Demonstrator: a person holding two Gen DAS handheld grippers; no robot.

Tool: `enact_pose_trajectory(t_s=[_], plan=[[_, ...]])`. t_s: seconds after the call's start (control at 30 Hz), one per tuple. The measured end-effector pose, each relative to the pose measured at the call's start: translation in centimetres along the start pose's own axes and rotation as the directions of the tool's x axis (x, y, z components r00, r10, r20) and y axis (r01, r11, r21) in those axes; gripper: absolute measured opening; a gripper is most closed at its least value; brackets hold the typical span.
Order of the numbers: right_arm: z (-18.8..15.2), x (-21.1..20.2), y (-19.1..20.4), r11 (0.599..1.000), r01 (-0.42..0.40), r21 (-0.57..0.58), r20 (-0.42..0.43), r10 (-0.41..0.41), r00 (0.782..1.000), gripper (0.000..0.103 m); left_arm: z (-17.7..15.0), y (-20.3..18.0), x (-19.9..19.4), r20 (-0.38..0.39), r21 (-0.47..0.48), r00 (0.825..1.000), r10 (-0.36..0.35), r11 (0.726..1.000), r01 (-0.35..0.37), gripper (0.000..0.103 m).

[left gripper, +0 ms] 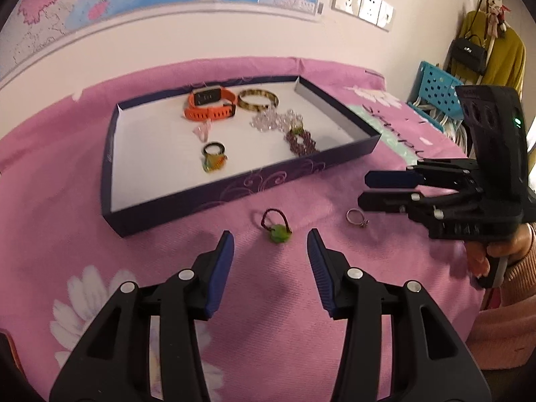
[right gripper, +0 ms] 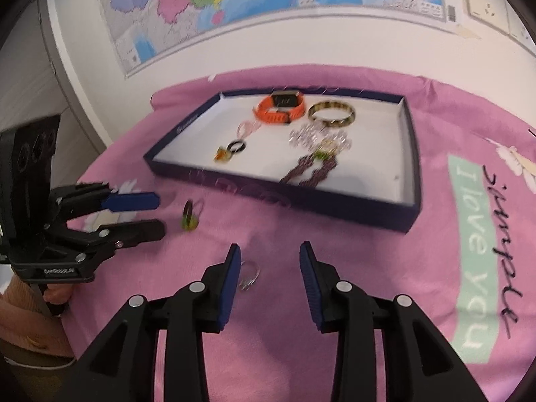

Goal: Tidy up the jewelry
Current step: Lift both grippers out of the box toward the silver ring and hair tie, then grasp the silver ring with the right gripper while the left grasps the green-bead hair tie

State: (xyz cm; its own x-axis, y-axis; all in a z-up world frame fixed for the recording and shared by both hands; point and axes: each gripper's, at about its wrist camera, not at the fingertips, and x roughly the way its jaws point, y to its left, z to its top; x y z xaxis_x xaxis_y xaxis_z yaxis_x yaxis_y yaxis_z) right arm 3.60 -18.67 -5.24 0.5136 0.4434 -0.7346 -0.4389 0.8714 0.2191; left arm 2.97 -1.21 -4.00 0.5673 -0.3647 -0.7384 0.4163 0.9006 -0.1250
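Observation:
A shallow dark-blue tray (left gripper: pixel 234 189) (right gripper: pixel 301 201) with a white floor holds an orange watch (left gripper: pixel 209 104) (right gripper: pixel 279 109), a tortoiseshell bangle (left gripper: pixel 258 100) (right gripper: pixel 331 114), clear beads (left gripper: pixel 271 120), a purple bead bracelet (left gripper: pixel 301 142) (right gripper: pixel 310 171) and a black ring with an orange charm (left gripper: pixel 213 157) (right gripper: pixel 231 150). On the pink cloth in front lie a green-stone ring (left gripper: pixel 276 227) (right gripper: pixel 190 216) and a silver ring (left gripper: pixel 356 217) (right gripper: pixel 249 274). My left gripper (left gripper: pixel 270 241) (right gripper: pixel 159 212) is open, just before the green ring. My right gripper (right gripper: pixel 269 258) (left gripper: pixel 363 189) is open, the silver ring by its left finger.
The pink cloth (right gripper: pixel 368 268) covers the table, with a green printed panel (right gripper: pixel 475 261) at the right. A wall with a map (right gripper: pixel 234 0) stands behind the tray. A blue crate (left gripper: pixel 439 90) and hanging bags (left gripper: pixel 469 53) are beyond the table's right edge.

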Motion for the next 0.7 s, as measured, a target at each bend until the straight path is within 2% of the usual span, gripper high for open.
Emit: enact_pose_trajectory(t_s=[0.13, 0.3, 0.7], plan=[[-0.5, 0.6, 1.4, 0.999, -0.009, -0.034, -0.023, 0.008, 1.0, 0.034, 0.1, -0.3, 1.0, -0.028, -0.006, 1.0, 0.008, 1.0, -0.008, 0.045], [-0.8, 1.0, 2.7, 0.995, 0.042, -0.093, -0.035, -0.045, 0.998, 0.035, 0.2, -0.5, 1.7, -0.041, -0.007, 0.999, 0.015, 1.0, -0.015, 0.045], [-0.8, 1.1, 2.5, 0.992, 0.084, -0.096, -0.034, -0.088, 0.996, 0.024, 0.5, -1.1, 2.4, -0.048, -0.008, 0.997, 0.062, 0.998, -0.062, 0.044]])
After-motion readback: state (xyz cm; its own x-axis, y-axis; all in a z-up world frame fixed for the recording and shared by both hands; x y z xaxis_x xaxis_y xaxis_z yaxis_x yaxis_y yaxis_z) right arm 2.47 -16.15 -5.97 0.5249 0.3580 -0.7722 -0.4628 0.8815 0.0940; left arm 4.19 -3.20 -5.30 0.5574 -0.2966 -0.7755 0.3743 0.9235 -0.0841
